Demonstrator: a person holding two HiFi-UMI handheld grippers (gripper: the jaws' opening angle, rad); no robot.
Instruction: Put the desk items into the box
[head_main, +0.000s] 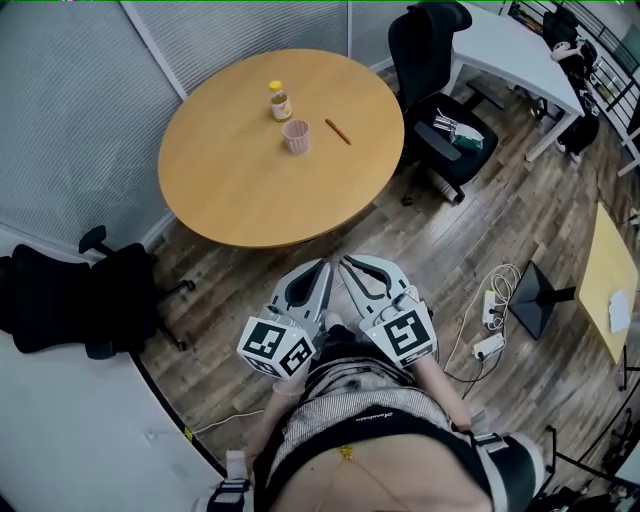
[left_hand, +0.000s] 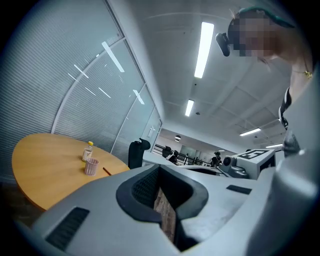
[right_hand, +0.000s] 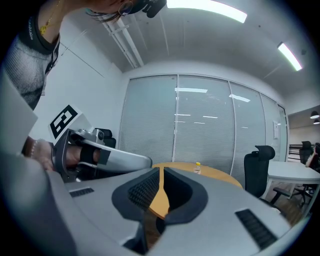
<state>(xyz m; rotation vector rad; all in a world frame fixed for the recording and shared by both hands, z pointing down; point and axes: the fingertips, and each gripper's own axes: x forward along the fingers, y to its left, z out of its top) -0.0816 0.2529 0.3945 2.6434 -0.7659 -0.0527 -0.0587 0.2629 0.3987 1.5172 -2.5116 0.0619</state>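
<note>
jaws together — one bottle (head_main: 280, 101), one cup (head_main: 296, 136), one pencil (head_main: 338, 131).

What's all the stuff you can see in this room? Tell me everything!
round table: one, light wood, middle of the room
bottle: one, yellow cap, on the table
cup: one, pink, on the table next to the bottle
pencil: one, orange-brown, lying right of the cup
office chair: one, black, right of the table
second office chair: one, black, lower left
desk: one, white, top right
power strip: one, white, on the floor with cables
box: none in view
left gripper: one, grey, jaws together, empty
right gripper: one, grey, jaws together, empty
</note>
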